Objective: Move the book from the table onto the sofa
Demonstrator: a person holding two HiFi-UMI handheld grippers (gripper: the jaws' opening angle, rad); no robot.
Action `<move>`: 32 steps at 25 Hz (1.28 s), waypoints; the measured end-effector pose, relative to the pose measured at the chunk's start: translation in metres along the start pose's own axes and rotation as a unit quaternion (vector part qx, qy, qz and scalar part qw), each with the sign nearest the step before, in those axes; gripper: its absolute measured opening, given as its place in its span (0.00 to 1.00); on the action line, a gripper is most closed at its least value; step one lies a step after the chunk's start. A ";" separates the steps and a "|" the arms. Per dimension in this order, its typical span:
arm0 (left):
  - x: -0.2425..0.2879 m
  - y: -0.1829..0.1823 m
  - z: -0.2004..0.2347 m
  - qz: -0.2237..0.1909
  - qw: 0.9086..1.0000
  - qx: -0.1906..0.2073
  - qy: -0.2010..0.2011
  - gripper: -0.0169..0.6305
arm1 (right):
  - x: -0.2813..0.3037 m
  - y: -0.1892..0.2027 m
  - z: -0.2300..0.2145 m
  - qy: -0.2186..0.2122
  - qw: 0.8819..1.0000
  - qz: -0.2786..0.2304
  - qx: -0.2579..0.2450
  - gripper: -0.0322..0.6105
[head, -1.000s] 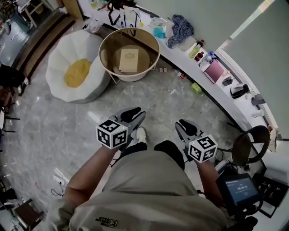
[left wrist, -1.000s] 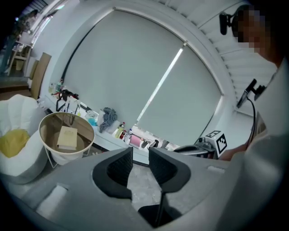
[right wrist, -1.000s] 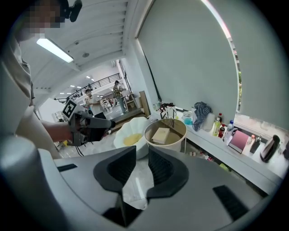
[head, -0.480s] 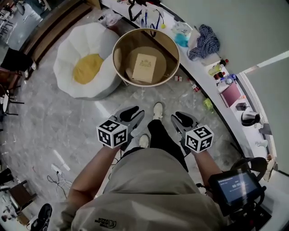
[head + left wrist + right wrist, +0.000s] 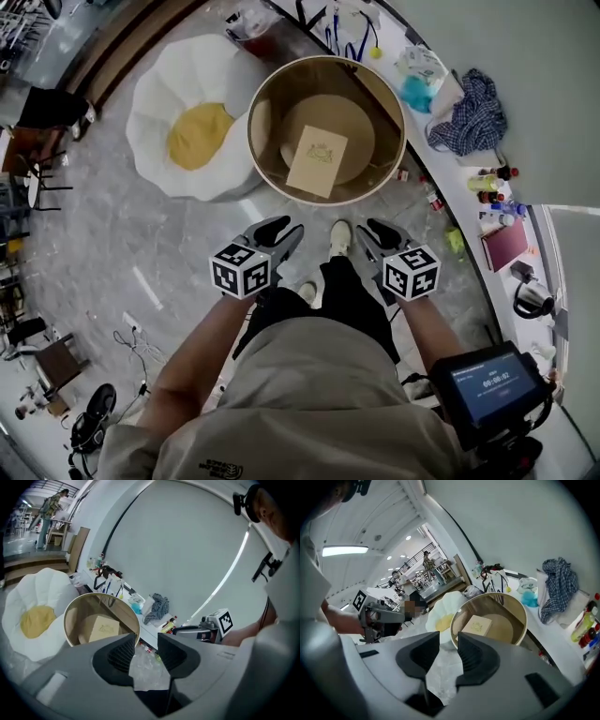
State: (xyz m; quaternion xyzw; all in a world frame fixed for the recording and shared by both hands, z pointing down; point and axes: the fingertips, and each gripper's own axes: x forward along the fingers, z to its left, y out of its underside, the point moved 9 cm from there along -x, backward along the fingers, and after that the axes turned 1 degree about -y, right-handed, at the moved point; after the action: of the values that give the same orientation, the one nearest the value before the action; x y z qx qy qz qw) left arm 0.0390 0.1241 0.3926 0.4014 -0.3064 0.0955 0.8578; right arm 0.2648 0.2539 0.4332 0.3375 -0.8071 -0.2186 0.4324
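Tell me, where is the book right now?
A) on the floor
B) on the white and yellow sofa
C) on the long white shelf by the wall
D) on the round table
D: the book lies flat on the round table, inside its rim, with the white and yellow sofa beside it holding nothing.

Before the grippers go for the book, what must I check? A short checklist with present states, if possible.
1. The book lies on the round table: ok.
2. The left gripper is empty, jaws opening: ok.
3. The right gripper is empty, jaws opening: ok.
4. Grippers at the book: not ok, both short of the table.
5. The sofa stands beside the table: ok.
6. Its edge free to grip: cannot tell.
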 end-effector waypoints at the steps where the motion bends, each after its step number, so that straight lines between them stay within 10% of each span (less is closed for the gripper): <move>1: 0.011 -0.006 0.007 0.004 1.000 -0.003 -0.006 0.24 | 0.010 -0.004 -0.013 -0.003 1.000 0.005 0.006 0.23; 21: 0.200 0.021 0.204 0.151 0.985 -0.026 -0.074 0.32 | 0.207 0.048 -0.156 -0.014 0.986 0.060 0.153 0.29; 32: 0.248 0.057 0.279 0.178 0.982 -0.050 -0.025 0.38 | 0.277 0.087 -0.174 0.024 0.970 0.046 0.239 0.30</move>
State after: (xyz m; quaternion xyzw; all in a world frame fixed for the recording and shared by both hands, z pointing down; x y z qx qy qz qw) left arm 0.0874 -0.0673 0.7141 0.2990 -0.3985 0.2209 0.8384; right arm 0.2710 0.0984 0.7344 0.3987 -0.8401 0.0084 0.3678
